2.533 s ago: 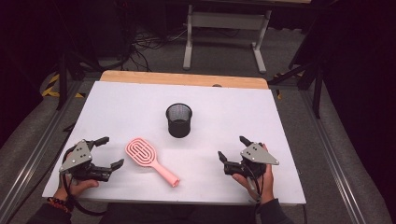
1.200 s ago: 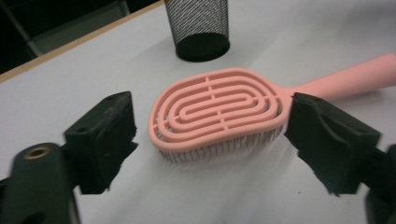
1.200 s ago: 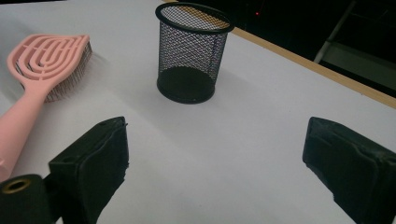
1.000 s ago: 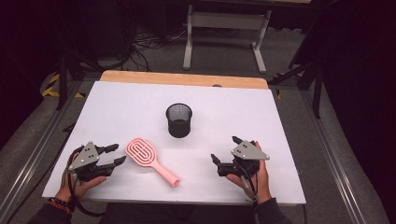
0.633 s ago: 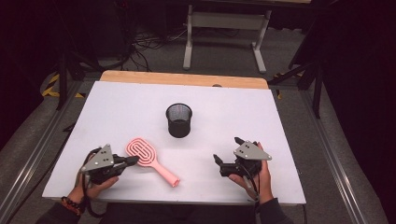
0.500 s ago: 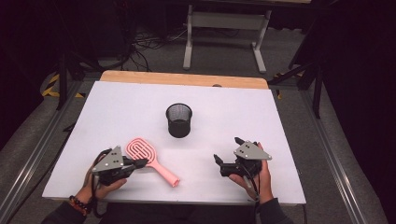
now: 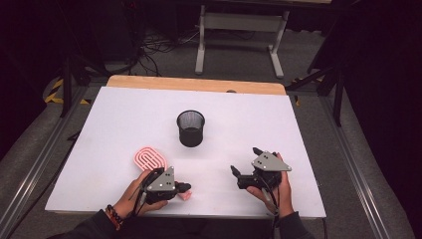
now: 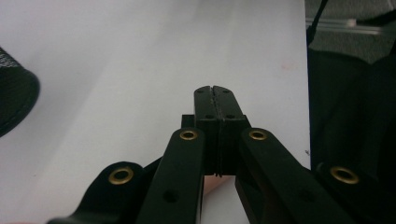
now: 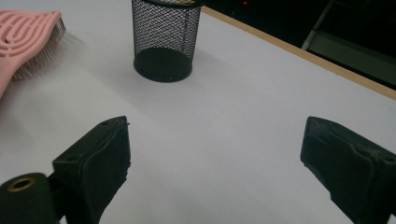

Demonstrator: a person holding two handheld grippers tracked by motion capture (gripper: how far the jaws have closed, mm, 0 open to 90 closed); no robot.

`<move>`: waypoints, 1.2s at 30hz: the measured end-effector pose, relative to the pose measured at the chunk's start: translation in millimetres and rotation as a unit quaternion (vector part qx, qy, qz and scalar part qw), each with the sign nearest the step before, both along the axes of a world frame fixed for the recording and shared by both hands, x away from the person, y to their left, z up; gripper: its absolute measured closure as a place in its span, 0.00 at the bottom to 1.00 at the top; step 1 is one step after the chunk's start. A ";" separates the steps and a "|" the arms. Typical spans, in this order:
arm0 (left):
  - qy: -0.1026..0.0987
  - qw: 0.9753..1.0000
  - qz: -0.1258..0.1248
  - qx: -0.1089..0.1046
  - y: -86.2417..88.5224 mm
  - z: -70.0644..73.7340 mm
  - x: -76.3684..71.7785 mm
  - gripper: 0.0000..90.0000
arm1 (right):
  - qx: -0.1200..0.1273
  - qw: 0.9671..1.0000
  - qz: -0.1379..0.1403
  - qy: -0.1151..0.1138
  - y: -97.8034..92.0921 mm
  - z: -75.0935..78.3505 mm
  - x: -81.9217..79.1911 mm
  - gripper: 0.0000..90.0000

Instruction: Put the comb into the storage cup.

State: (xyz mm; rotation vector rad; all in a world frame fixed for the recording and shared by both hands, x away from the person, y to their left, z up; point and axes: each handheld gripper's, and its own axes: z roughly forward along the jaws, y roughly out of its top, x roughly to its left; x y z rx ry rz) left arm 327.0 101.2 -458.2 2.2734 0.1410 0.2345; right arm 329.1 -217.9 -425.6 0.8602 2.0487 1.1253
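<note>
A pink hairbrush lies on the white table, its head (image 7: 149, 159) (image 9: 25, 37) toward the far left. Its handle runs under my left gripper (image 7: 181, 188), and the handle's end (image 7: 185, 196) pokes out on the right. The left gripper (image 8: 213, 89) has its jaws pressed together with nothing between the tips; a sliver of pink (image 8: 212, 186) shows beneath them. A black mesh cup (image 7: 190, 128) (image 9: 164, 39) (image 8: 14, 102) stands upright mid-table. My right gripper (image 7: 245, 160) (image 9: 215, 144) is open near the front right and points toward the cup.
The white tabletop (image 7: 124, 114) ends in a wooden strip (image 7: 199, 84) at the far side. Metal rails (image 7: 348, 164) run along both sides. A grey stand (image 7: 239, 22) and cables sit on the floor beyond.
My left gripper has moved right from the table's front left corner to sit over the brush handle, covering it. The right gripper has barely shifted. Brush and cup stay put.
</note>
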 end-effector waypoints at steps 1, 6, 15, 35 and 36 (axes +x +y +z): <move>-0.001 1.000 -0.001 0.006 -1.1 -0.5 0.6 1.00 | -0.004 1.000 0.000 0.000 0.9 0.0 -0.3 0.10; 0.012 0.999 0.003 0.029 -2.4 -1.0 5.6 1.00 | -0.016 1.000 0.006 0.002 4.5 -1.4 -0.6 0.10; 0.026 0.996 0.005 0.080 6.1 -6.6 7.0 1.00 | -0.018 1.000 0.009 0.005 4.2 -2.0 -0.9 0.10; 0.043 0.994 0.062 0.074 50.4 -6.8 15.4 1.00 | -0.020 1.000 0.013 0.012 4.5 -4.3 0.1 0.11; 0.042 0.994 0.065 0.075 52.8 -6.5 15.6 1.00 | -0.021 1.000 0.013 0.011 4.5 -4.4 0.1 0.11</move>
